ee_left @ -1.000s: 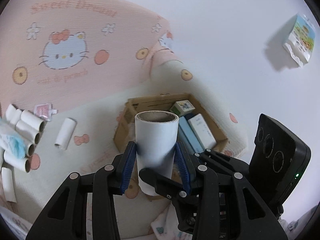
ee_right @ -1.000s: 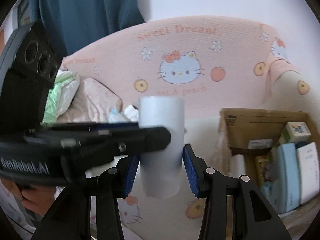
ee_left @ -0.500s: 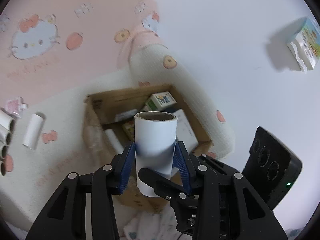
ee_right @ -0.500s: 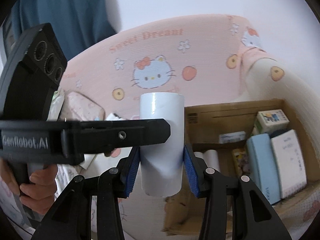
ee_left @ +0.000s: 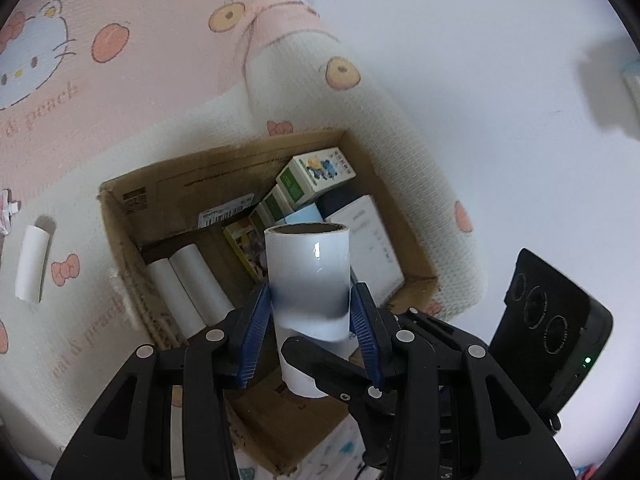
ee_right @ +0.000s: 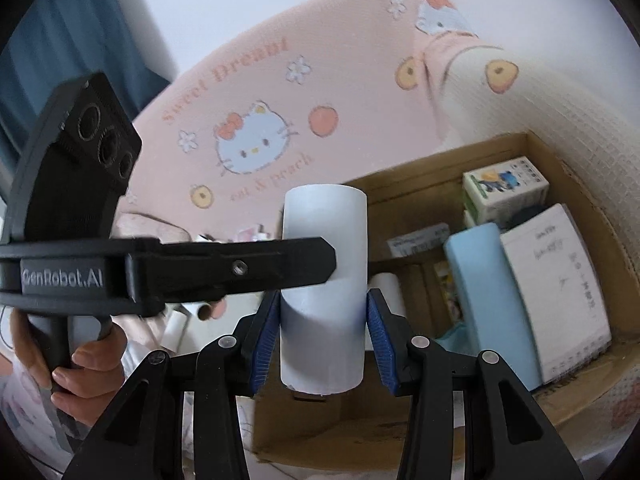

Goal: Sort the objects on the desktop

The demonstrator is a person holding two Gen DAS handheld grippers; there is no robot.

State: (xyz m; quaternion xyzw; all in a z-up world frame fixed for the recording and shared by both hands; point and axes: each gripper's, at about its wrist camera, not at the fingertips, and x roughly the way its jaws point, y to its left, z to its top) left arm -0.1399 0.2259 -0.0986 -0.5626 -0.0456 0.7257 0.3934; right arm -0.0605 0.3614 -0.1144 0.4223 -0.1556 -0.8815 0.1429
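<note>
A loose white roll (ee_left: 32,266) is seen lying at the far left on the Hello Kitty bedding (ee_left: 120,60), well apart from the rest. Next, the cardboard box (ee_left: 120,216) is seen open on the bed, and two white rolls (ee_left: 188,284) are laid side by side along its left inner wall. In the middle, one upright white tube (ee_left: 308,280) is held above the box, and it is pinched by both tools at once: the left tool (ee_left: 308,320) is closed on its lower half with the blue pads (ee_left: 256,320) pressed to its sides, while the right tool (ee_right: 320,336) is clamped on the same tube (ee_right: 324,280) from the other direction. The left tool's finger (ee_right: 256,264) is seen crossing the tube in the right wrist view. Further right inside the box, small printed cartons (ee_left: 316,176), a light blue pack (ee_right: 488,292) and a white booklet (ee_right: 560,280) are packed together. At the far right, the white wall (ee_left: 500,80) is shown.
</note>
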